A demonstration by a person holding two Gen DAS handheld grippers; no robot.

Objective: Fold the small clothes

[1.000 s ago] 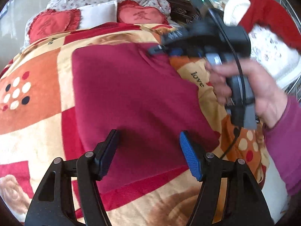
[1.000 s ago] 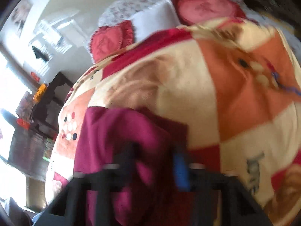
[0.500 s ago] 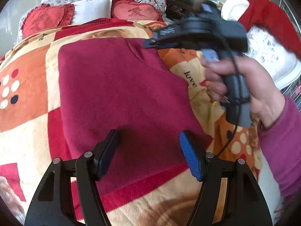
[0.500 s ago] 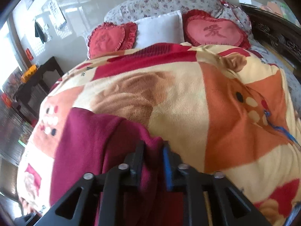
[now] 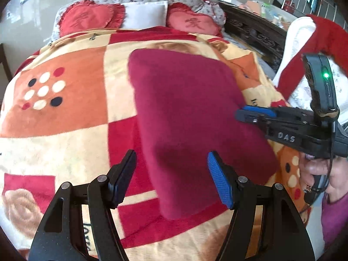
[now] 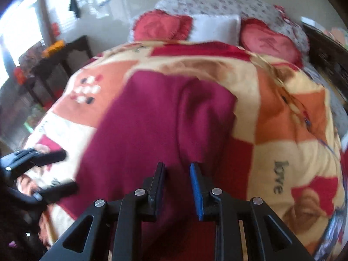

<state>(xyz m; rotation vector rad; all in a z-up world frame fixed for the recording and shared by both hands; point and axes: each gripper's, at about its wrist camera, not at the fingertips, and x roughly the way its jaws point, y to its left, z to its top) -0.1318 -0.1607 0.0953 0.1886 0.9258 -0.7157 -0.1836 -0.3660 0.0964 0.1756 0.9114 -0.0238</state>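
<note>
A dark red garment (image 5: 187, 117) lies folded flat as a long rectangle on the patterned blanket; it also shows in the right wrist view (image 6: 156, 128). My left gripper (image 5: 171, 174) is open and empty, hovering over the garment's near end. My right gripper (image 6: 177, 180) has its jaws a little apart, empty, above the garment's right side; in the left wrist view it (image 5: 256, 113) sits at the garment's right edge. The left gripper also shows in the right wrist view (image 6: 52, 171) at the far left, open.
An orange, cream and red blanket (image 5: 65, 113) covers the bed. Two red heart cushions (image 5: 87, 19) and a white pillow (image 5: 143, 14) lie at the head. A red and white cloth (image 5: 304, 43) hangs on a rack at right. A dark side table (image 6: 54, 65) stands left.
My right gripper has let go of the garment's fold and pulled back to the right edge, jaws now slightly apart. The garment now lies folded narrower. The left gripper stays open.
</note>
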